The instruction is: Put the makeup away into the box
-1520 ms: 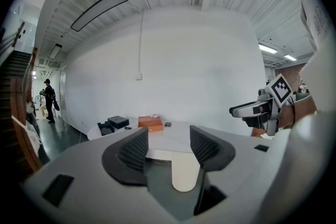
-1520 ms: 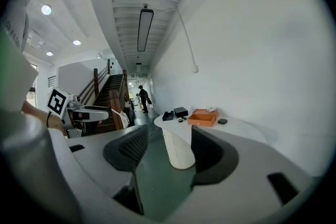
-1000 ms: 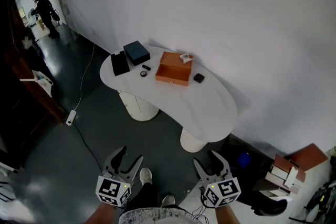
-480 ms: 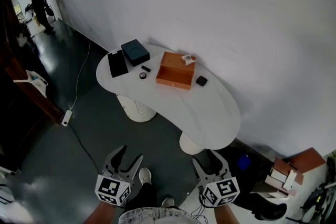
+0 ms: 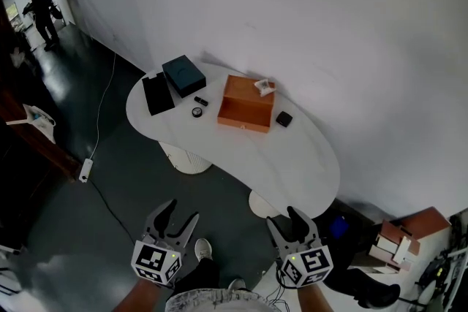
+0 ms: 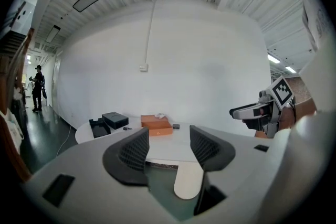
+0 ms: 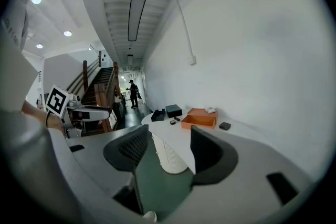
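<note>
The left gripper [image 5: 179, 215] and right gripper [image 5: 286, 220] hang empty, jaws well apart, far from the white table [image 5: 292, 157], so the person should step close before reaching the black compact [image 5: 284, 119] beside the orange box [image 5: 247, 104]

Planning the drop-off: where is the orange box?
Head view: the orange box sits on the white table, a round compact at its left, a black square case at its right.
</note>
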### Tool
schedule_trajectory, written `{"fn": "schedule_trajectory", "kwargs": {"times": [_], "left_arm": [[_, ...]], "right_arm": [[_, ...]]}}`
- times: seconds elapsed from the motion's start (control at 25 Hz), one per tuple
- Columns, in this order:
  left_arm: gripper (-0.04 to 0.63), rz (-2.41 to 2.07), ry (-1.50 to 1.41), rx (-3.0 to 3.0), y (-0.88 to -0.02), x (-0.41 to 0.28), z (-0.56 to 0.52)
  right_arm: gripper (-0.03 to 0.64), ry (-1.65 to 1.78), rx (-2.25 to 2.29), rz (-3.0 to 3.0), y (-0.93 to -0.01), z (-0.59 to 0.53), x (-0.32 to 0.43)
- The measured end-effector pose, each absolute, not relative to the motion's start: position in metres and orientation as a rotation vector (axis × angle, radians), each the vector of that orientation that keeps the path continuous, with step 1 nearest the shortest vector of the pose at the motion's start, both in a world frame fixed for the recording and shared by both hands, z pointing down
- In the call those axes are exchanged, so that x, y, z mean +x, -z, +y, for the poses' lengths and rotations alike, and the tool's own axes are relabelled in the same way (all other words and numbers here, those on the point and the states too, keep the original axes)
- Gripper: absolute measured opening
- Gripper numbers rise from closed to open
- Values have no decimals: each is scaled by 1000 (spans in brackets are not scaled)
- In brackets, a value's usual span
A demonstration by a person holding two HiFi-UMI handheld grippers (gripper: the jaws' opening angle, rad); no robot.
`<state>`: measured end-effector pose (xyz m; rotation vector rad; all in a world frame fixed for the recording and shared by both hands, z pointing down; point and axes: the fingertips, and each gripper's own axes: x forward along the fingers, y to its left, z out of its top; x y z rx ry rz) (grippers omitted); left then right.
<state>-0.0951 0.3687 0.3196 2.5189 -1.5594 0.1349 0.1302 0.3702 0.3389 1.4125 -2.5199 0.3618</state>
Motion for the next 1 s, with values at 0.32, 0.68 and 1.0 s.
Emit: {"fn": "schedule_trajectory", "kwargs": {"times": [0.32,0.68,1.0], "left_arm": [[259,-1517,-128,2566,-314,-128,320],[259,-1466,-100,2609,-308,-160,277],[259,-1443,-83,2620,-308,-170,258]], "right_arm": [[260,-357,1452,-2498,-332,328,94],[260,-338,1496,-2471,-326,293,58],[259,-337,1510,-2459,-328,277,43]]}}
